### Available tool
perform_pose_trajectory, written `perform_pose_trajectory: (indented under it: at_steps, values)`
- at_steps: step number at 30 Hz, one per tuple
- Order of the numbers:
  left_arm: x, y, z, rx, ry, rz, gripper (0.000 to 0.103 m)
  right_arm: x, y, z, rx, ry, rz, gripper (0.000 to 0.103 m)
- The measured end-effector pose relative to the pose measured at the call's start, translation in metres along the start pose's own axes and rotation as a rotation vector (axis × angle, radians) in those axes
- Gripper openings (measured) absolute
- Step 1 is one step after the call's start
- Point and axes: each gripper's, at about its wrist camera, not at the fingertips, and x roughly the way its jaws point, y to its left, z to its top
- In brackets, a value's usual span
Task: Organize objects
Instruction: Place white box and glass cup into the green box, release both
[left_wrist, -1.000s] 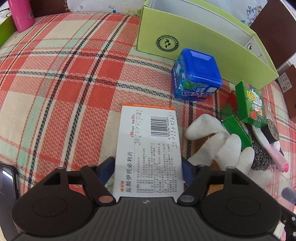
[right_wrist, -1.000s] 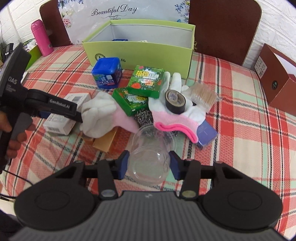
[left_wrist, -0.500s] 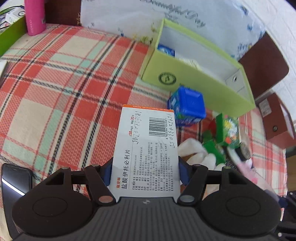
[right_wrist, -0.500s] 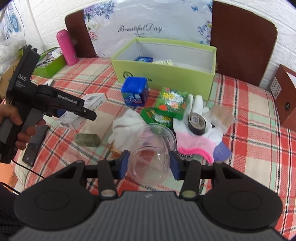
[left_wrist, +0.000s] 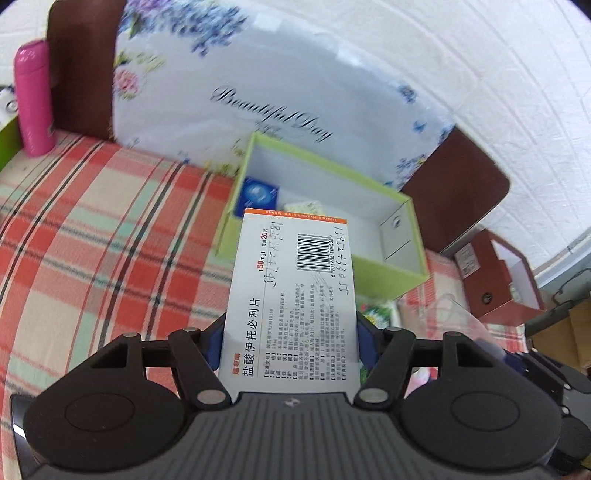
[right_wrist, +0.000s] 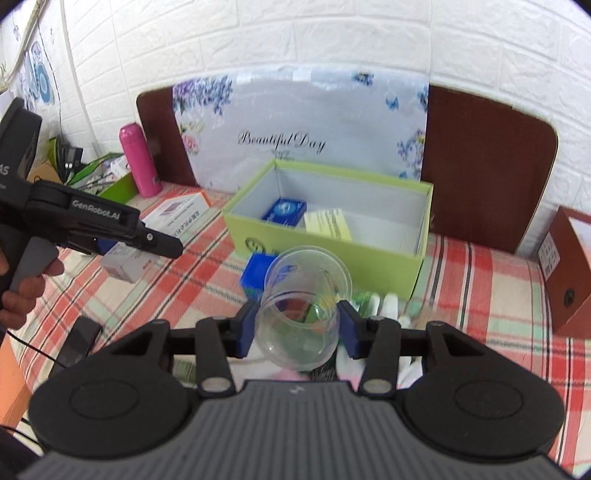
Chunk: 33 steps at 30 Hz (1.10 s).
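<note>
Gripping: left fingers (left_wrist: 290, 345) medicine box (left_wrist: 291, 295), right fingers (right_wrist: 297, 328) clear cup (right_wrist: 303, 306) | plaid tablecloth (left_wrist: 92, 229) | brick wall (right_wrist: 295, 33)

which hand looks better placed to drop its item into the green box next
Probably left. The left gripper holds the medicine box with its far end already overlapping the green box opening. The right gripper's clear cup sits lower, short of the front wall.

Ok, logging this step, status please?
Left gripper shut on medicine box. Right gripper shut on clear cup. Green box ahead, open, path unobstructed.
</note>
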Motion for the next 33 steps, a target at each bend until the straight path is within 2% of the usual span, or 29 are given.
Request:
perform_pose_trajectory:
  at_steps: [7, 12, 17, 22, 29, 32, 33]
  values:
    - [0.007, -0.035, 0.035, 0.049, -0.057, -0.071, 0.069, 0.007, -0.018, 0.033, -0.018, -0.07, -0.038, 0.046]
    - [0.024, -0.054, 0.061, 0.09, -0.086, -0.087, 0.069, 0.021, -0.032, 0.048, -0.012, -0.09, -0.066, 0.046]
    - [0.056, -0.057, 0.083, 0.101, -0.086, -0.058, 0.069, 0.044, -0.046, 0.06, -0.006, -0.08, -0.091, 0.046]
    - [0.093, -0.052, 0.097, 0.124, -0.067, 0.0, 0.069, 0.078, -0.06, 0.068, 0.0, -0.052, -0.111, 0.046]
    - [0.136, -0.032, 0.104, 0.097, -0.008, 0.046, 0.069, 0.13, -0.077, 0.075, 0.009, 0.003, -0.111, 0.046]
    - [0.148, -0.025, 0.105, 0.088, -0.01, 0.062, 0.069, 0.149, -0.08, 0.076, 0.008, 0.018, -0.111, 0.046]
    - [0.152, -0.024, 0.104, 0.088, -0.014, 0.081, 0.073, 0.155, -0.081, 0.077, 0.007, 0.022, -0.113, 0.049]
